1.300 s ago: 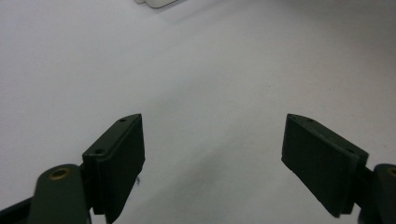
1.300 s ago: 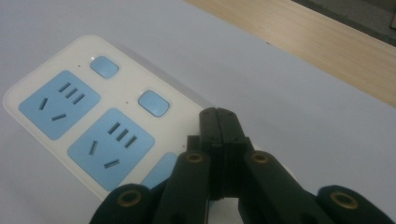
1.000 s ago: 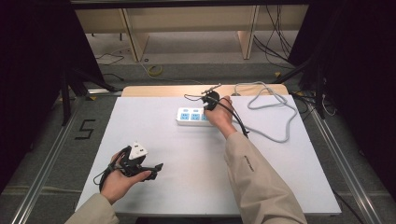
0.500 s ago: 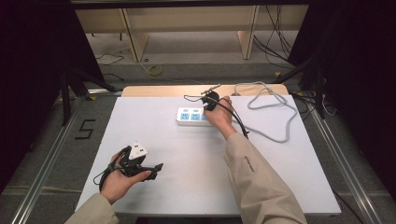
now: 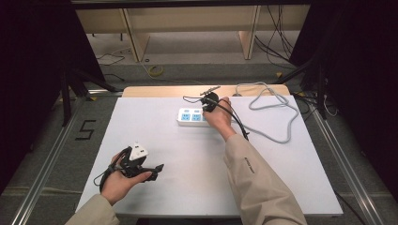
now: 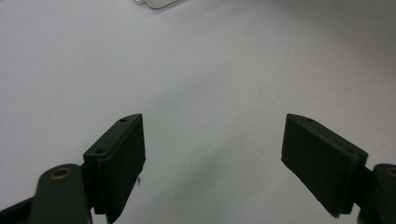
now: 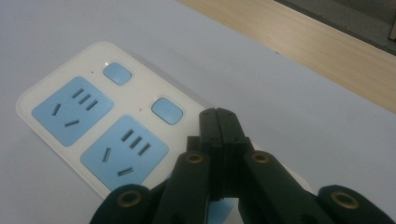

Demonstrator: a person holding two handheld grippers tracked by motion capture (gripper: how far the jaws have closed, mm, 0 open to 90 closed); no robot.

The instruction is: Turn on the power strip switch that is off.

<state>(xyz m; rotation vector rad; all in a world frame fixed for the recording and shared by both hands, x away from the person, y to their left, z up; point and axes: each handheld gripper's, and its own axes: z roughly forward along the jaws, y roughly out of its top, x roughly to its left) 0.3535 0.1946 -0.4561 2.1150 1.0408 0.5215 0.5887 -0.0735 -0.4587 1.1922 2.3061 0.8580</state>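
Observation:
A white power strip point(image 5: 190, 117) with blue sockets lies at the table's far middle, and its grey cable point(image 5: 277, 101) loops off to the right. My right gripper point(image 5: 207, 107) is shut with nothing between its jaws. Its tips point(image 7: 217, 113) rest over the right part of the power strip point(image 7: 93, 116), beside a blue switch point(image 7: 166, 111). At the front left, my left gripper point(image 5: 156, 168) lies low over the table. It stands open point(image 6: 215, 135), with bare white tabletop between its jaws.
The white table top point(image 5: 187, 159) ends at a wooden strip point(image 5: 159, 91) along the far edge. A black cable trails from the right gripper along the person's beige sleeve point(image 5: 256, 180). A white object's edge point(image 6: 156, 2) shows at the top of the left gripper view.

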